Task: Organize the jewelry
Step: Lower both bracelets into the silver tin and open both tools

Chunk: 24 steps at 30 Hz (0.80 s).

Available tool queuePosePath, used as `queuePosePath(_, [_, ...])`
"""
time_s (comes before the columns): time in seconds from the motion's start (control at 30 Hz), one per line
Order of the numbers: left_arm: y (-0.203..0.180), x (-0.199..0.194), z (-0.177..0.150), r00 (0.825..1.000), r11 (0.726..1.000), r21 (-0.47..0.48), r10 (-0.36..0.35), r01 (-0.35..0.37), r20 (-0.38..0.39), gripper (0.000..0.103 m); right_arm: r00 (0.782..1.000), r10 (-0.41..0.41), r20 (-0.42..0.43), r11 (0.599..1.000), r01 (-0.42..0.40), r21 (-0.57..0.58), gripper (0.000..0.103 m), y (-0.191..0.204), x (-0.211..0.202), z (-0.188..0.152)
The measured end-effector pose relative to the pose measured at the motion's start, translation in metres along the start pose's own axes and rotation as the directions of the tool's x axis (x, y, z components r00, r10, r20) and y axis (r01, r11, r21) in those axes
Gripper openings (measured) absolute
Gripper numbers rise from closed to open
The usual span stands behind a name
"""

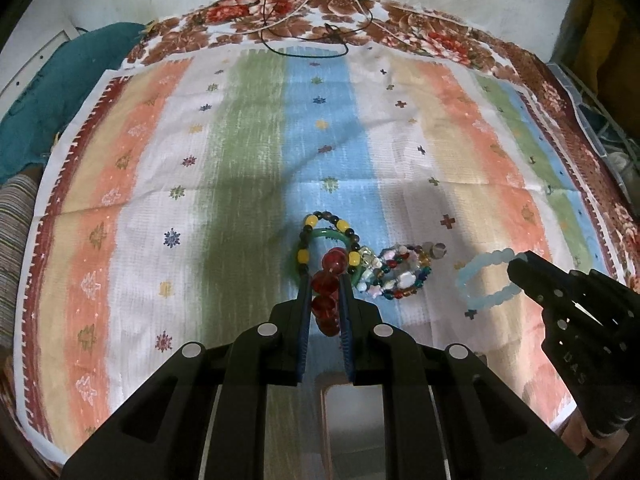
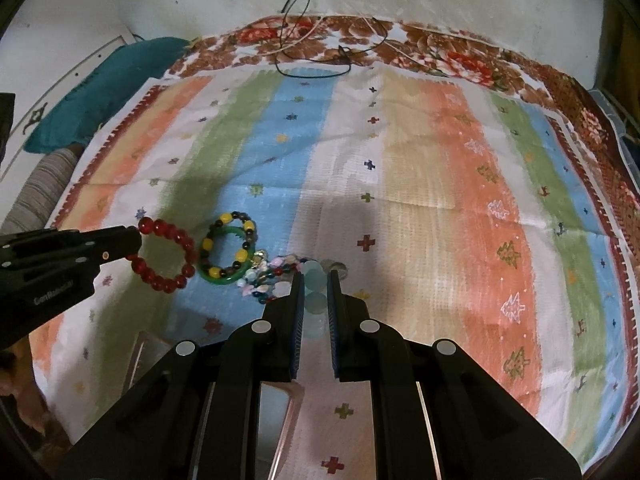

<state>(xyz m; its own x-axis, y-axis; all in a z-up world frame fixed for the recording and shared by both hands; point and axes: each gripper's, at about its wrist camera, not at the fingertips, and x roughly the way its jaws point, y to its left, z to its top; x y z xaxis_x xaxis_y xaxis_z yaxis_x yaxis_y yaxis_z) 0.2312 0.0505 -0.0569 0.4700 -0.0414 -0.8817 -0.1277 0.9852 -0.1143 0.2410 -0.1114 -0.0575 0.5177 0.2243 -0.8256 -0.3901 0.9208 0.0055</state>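
Left wrist view is showing the red bead bracelet (image 1: 329,285) sitting pinched between the fingers of the left gripper (image 1: 325,280), lifted just in front of the jewelry pile. In the right wrist view the same bracelet (image 2: 166,254) is hanging as a full ring from that gripper's tip (image 2: 134,242), just left of the pile. The right gripper (image 2: 313,280) is pinching the pale blue bead bracelet (image 2: 314,280); seen from the left wrist, this bracelet (image 1: 486,280) is hanging off its tip (image 1: 516,268), to the right of the pile. Lying between them are a yellow-and-dark bead bracelet (image 1: 326,240) overlapping a green bangle (image 1: 332,236), touching a multicolored bead bracelet (image 1: 396,272). Everything is resting on a striped cloth (image 1: 240,140), with a black cord (image 1: 304,46) lying at the far edge.
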Motion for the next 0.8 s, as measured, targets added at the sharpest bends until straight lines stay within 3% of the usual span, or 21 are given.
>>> queuePosePath(0.8, [-0.013, -0.067, -0.039, 0.993, 0.997, 0.032, -0.072, 0.069, 0.096, 0.013, 0.996, 0.029, 0.083, 0.998, -0.025, -0.050, 0.012, 0.030, -0.048, -0.023])
